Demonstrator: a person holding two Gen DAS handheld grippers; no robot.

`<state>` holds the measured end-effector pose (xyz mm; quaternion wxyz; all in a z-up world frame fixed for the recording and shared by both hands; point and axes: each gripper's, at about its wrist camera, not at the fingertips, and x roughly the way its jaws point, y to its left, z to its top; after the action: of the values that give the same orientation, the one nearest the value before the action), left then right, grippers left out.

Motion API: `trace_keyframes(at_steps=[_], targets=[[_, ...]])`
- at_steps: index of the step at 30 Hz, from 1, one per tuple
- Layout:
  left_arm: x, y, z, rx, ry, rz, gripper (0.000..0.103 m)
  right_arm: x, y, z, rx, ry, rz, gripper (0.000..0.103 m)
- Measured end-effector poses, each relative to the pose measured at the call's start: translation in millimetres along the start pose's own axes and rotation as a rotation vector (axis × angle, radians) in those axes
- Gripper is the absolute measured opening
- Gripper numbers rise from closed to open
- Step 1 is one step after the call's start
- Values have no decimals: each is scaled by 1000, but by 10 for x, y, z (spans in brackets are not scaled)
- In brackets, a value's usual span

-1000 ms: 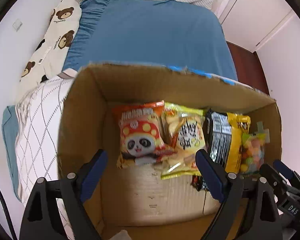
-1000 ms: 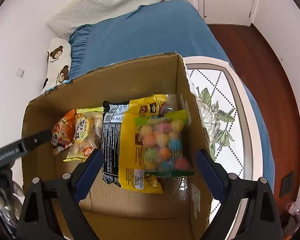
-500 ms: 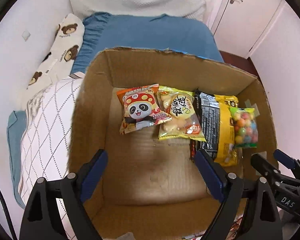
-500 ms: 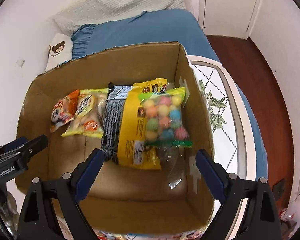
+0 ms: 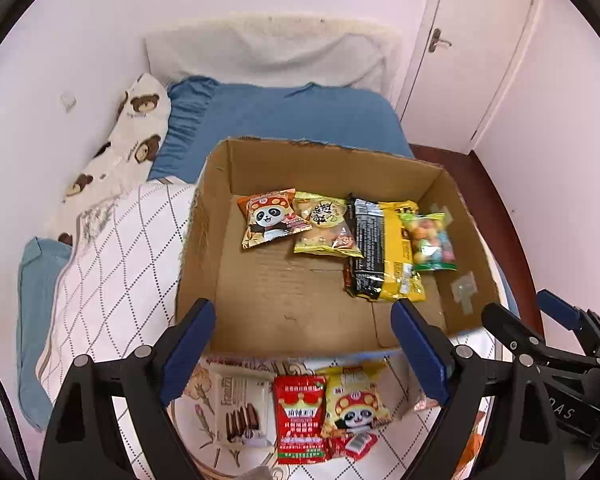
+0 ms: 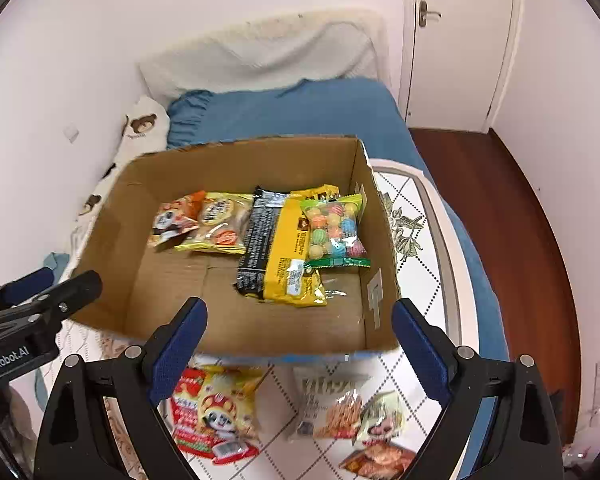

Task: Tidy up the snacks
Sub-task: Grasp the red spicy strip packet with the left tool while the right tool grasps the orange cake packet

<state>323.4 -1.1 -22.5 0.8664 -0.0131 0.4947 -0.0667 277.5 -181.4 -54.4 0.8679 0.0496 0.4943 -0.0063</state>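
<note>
An open cardboard box [image 5: 204,216] [image 6: 380,240] sits on the bed. Along its far side lie a panda snack bag [image 5: 270,218], a yellow cookie bag [image 5: 324,226], a black-and-yellow bag [image 5: 384,254] and a bag of coloured candy balls [image 5: 432,240] [image 6: 334,230]. More snacks lie on the quilt in front of the box: a white biscuit pack [image 5: 240,414], a red bag [image 5: 300,418], a yellow panda bag [image 5: 356,404] [image 6: 216,412] and a pretzel-stick pack [image 6: 328,402]. My left gripper [image 5: 304,354] and right gripper [image 6: 300,346] are open and empty above the box's near edge.
A white diamond-pattern quilt [image 5: 112,264] covers the near bed, with a blue sheet [image 5: 292,120] and a bear-print pillow [image 5: 128,140] beyond. A white door [image 6: 456,40] and dark wood floor [image 6: 512,216] are on the right.
Both grippers have pulled up and back from inside the box, so the whole box and the snacks lying in front of it have come into view. The snacks in the box have not moved.
</note>
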Motion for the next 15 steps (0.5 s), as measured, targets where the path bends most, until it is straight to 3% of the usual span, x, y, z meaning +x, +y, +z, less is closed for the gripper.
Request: trace_keyframes(at_steps=[10,15], targets=[[-615,-50,-366,3,-73,-39,90,-712,61,-389,18,-71,54,95],[-707,-10,-687,3,-41,-21,90,-816,-19,-708,67,-44,87,95]])
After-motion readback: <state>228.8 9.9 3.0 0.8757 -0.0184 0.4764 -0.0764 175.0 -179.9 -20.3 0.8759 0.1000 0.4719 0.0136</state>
